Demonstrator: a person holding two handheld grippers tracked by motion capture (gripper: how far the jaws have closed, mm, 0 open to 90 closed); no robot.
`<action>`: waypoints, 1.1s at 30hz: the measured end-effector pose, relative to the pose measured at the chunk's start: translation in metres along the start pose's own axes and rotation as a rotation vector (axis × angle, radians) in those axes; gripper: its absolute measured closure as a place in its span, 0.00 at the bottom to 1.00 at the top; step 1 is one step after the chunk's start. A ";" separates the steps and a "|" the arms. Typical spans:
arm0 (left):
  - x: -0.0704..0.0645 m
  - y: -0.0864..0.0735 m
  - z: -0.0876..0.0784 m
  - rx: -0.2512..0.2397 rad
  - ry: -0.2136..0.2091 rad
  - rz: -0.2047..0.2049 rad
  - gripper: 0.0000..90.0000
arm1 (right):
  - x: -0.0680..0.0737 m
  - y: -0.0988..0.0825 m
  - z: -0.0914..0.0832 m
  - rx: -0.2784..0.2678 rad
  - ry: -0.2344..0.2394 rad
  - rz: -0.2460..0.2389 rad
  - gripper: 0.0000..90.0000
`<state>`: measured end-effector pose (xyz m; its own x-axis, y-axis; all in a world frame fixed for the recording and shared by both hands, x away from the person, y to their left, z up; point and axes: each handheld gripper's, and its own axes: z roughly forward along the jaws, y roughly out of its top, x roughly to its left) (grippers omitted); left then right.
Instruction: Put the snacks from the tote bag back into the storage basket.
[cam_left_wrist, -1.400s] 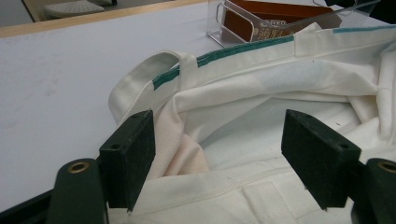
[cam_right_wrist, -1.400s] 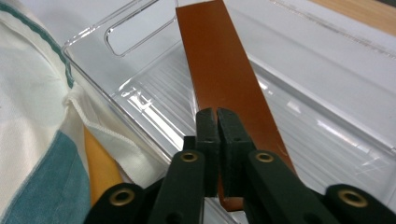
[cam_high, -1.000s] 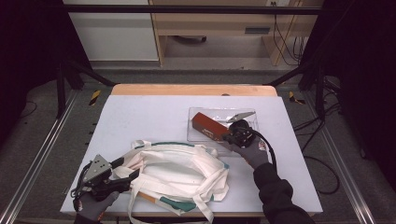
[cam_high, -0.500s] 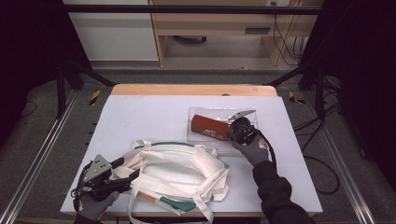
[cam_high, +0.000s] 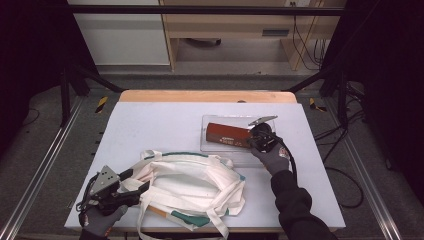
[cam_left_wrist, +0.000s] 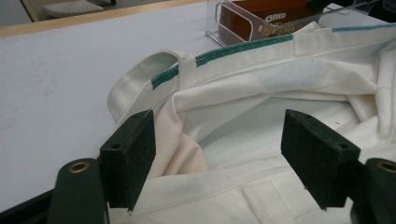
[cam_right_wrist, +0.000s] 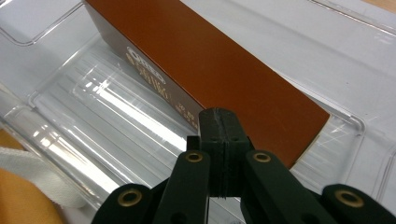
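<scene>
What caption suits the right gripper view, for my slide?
Shut right gripper poised at brown box in clear tray.

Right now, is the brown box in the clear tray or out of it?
In. The brown box lies flat inside the clear tray, whose walls rise around it.

Right gripper (cam_high: 256, 139) at brown box (cam_high: 229, 135) in clear tray (cam_high: 212, 146); left gripper (cam_high: 131, 189) at white bag (cam_high: 192, 187)

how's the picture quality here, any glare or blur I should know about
Right gripper view: bright glare streaks on the clear plastic tray; the brown box is sharp, its small print soft. Left gripper view: the white tote bag is evenly lit; the box lettering far off is blurred. High view: table bright, surroundings dark.
</scene>
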<state>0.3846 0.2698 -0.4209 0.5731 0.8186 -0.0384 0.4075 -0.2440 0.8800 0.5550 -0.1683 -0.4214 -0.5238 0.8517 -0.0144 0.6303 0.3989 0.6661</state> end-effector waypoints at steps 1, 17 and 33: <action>0.000 0.000 0.000 0.000 0.000 0.000 0.29 | 0.000 0.000 0.000 0.006 -0.002 0.008 1.00; -0.001 0.000 0.000 0.002 -0.003 0.002 0.29 | -0.006 0.001 0.005 0.001 -0.048 0.039 1.00; -0.001 0.000 0.000 0.002 -0.004 0.001 0.29 | -0.006 0.001 -0.003 -0.035 -0.042 0.038 0.94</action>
<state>0.3845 0.2690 -0.4211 0.5764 0.8162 -0.0395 0.4083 -0.2458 0.8791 0.5570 -0.1739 -0.4182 -0.4751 0.8797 -0.0194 0.6282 0.3546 0.6925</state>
